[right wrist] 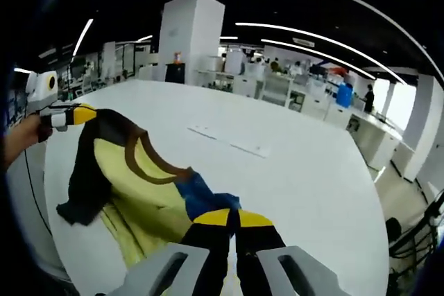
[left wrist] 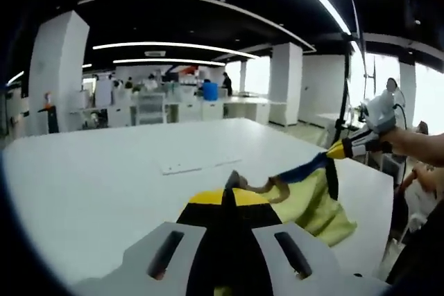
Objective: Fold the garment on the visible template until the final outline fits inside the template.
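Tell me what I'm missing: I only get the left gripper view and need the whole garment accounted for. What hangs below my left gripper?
Observer: A black sleeve of the garment droops from the left gripper down to the white table.
Operator: Which way does the neckline face?
Observer: The brown neckline opens upward and sags between the two grippers.
Operator: What has the right gripper got?
Observer: The right gripper is shut on a blue part of the cloth, just beside the neckline.
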Demonstrator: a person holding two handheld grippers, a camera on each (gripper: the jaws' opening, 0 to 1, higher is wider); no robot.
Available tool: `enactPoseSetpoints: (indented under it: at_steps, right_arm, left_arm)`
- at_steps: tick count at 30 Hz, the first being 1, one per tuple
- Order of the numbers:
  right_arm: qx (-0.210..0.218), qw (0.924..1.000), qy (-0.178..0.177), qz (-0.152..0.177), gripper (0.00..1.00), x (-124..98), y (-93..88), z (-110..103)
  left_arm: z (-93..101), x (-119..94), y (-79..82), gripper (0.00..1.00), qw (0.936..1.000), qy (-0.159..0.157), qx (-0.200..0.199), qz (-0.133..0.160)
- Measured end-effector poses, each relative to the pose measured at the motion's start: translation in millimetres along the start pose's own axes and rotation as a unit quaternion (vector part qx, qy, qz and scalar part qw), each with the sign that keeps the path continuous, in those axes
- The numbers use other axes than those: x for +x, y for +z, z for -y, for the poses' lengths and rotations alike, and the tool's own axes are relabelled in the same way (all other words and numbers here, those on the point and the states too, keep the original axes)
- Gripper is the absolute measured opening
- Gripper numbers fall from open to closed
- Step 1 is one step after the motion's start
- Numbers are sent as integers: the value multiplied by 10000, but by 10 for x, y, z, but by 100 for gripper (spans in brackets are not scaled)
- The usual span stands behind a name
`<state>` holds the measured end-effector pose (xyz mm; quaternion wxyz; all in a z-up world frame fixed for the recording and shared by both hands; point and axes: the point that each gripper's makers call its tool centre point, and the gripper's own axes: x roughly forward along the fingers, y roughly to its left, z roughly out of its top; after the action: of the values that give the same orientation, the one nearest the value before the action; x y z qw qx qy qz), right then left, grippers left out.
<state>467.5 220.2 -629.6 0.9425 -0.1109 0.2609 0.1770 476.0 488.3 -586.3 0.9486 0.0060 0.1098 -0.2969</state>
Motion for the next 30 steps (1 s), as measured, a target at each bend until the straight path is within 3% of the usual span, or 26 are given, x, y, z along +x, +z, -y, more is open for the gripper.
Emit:
enactPoseSetpoints:
  at_steps: [7,12,17,19,22,28,30]
  right_arm:
    - [91,9997,-232,-14,0,168,103,195]
    - [499,9978,-440,-22,0,322,98,389]
    - [645,9963,-571,-53,0,531,63,533]
    - [999,9934,-570,-38,0,627,47,577]
    - [1121,9919,-586,-77,0,768,24,662]
    - [1196,9903,-676,-224,0,1068,-66,795]
    - [1272,9893,-679,-230,0,1170,-99,821]
  left_arm:
    - [-204,292,150,0,9998,78,-54,163]
    - [-363,516,165,0,9993,183,-178,269]
    - [-525,793,64,0,9991,311,-164,249]
    - [-596,903,-4,0,9989,344,-253,194]
    - [-710,1043,-145,0,9984,413,-383,52]
    - [-869,1315,-354,0,9986,469,-227,-125]
    - [-971,1364,-416,0,9968,751,86,-244]
